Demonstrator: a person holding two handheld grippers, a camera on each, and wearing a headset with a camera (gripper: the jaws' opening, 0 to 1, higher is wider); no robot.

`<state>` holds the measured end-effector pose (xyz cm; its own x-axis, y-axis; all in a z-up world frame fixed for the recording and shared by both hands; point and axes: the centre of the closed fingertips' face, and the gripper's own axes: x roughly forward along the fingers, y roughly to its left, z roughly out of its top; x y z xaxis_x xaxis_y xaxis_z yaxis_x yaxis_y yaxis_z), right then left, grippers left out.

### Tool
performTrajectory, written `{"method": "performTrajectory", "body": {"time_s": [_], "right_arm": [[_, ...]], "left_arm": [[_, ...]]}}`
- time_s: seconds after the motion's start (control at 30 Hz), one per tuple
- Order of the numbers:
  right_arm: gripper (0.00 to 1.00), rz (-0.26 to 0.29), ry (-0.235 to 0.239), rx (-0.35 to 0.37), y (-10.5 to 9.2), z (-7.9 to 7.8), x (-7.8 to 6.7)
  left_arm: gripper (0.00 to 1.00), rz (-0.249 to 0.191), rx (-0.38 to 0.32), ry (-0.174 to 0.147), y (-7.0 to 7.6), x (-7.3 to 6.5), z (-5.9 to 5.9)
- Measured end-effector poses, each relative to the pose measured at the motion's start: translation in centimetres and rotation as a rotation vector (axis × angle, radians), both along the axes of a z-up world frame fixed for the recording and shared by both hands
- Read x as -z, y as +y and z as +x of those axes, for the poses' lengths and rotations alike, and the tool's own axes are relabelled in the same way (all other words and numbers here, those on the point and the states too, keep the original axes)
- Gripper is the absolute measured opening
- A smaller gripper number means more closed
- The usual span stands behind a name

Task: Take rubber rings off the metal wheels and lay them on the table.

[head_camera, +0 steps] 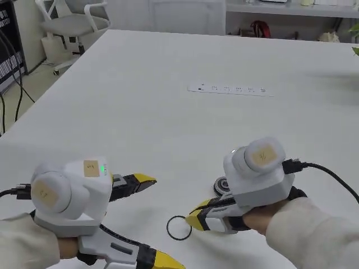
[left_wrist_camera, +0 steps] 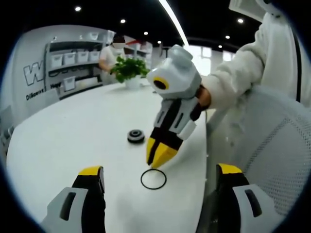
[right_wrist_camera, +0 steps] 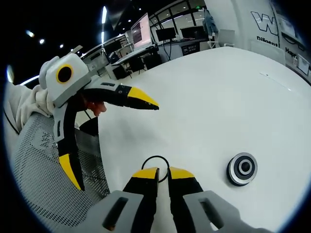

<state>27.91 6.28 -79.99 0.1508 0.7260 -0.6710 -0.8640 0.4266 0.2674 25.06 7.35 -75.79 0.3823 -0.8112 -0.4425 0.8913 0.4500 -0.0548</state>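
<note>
A thin black rubber ring (head_camera: 168,227) lies flat on the white table (head_camera: 168,112) near the front edge. My right gripper (head_camera: 193,219) is shut, its yellow tips at the ring's right edge; whether they pinch it is unclear. A small metal wheel (head_camera: 220,185) rests on the table just behind that gripper. My left gripper (head_camera: 156,221) is open, its jaws spread wide to the left of the ring. In the left gripper view the ring (left_wrist_camera: 153,188) lies between my jaws and the right gripper (left_wrist_camera: 162,154), with the wheel (left_wrist_camera: 136,136) beyond. In the right gripper view the ring (right_wrist_camera: 155,157) sits past my tips (right_wrist_camera: 163,173), the wheel (right_wrist_camera: 242,168) to the right.
A white power strip (head_camera: 230,89) lies further back on the table. An office chair (head_camera: 73,22) stands past the far left corner. Shelves and a potted plant (left_wrist_camera: 129,70) are in the background.
</note>
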Motion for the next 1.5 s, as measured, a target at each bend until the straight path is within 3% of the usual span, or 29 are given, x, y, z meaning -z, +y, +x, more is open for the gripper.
{"method": "performTrajectory", "body": {"time_s": [0.27, 0.63, 1.07, 1.5], "right_arm": [[0.1, 0.02, -0.007, 0.011, 0.0, 0.4, -0.7], [0.28, 0.039, -0.019, 0.019, -0.4, 0.8, -2.1], [0.42, 0.105, -0.037, 0.029, -0.7, 1.2, -5.0], [0.54, 0.14, -0.11, 0.029, -2.8, 1.8, -8.4]], "left_arm": [[0.97, 0.001, 0.008, 0.007, -0.1, 0.1, -0.2], [0.97, 0.0, 0.004, 0.008, -0.1, 0.0, 0.0], [0.96, -0.001, 0.008, 0.012, -0.2, 0.0, 0.0], [0.96, -0.002, 0.01, 0.019, -0.2, 0.2, -0.1]]}}
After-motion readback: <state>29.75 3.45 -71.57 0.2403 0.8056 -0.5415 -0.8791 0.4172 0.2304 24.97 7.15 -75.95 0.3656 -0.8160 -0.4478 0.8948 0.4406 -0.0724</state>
